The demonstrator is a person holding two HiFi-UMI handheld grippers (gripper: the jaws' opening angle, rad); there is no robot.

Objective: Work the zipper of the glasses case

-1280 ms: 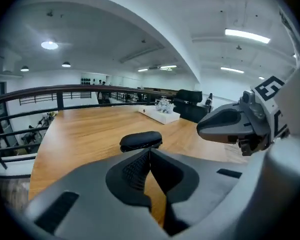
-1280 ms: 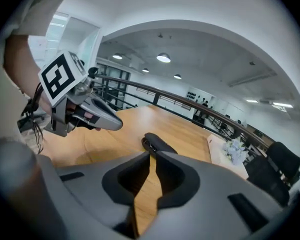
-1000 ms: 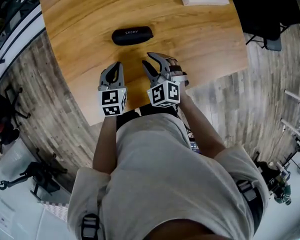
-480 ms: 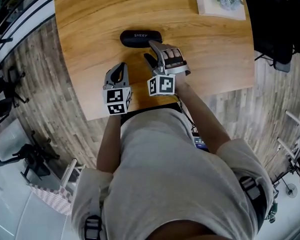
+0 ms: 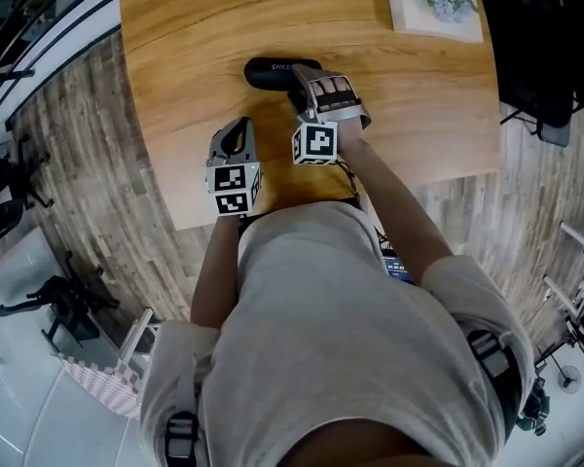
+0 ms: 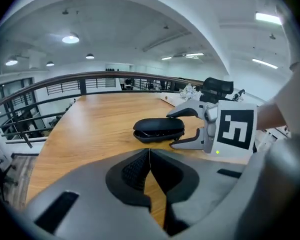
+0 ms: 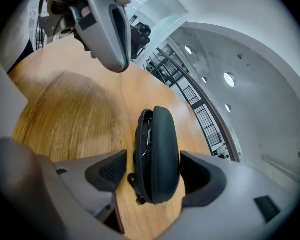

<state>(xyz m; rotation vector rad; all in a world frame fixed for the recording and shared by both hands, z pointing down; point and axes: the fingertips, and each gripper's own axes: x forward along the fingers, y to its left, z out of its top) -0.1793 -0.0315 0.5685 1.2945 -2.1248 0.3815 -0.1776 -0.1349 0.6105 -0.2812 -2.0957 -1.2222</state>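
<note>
The left gripper (image 6: 150, 156) hangs over the near part of the wooden table (image 5: 175, 86). Its jaws are pressed together with nothing in them, and you can see bare wood through the little gap under them.

A bit farther in and to its right, the black glasses case (image 5: 273, 70) lies flat on the table, long side running across. The zipper seam gapes a little along the side facing the left gripper. In the right gripper view a small zipper pull (image 7: 138, 200) sticks out at the near end.

The right gripper (image 7: 152, 170) straddles the case's right end. Its jaws are opening, one on each side of the shell, and there's a sliver of space at each pad, so it's not squeezing anything.

Farther right, at the table's far corner, there's a white card or book with a pale flower print (image 5: 435, 3). Past the table's right edge stands a black chair (image 5: 535, 47).
</note>
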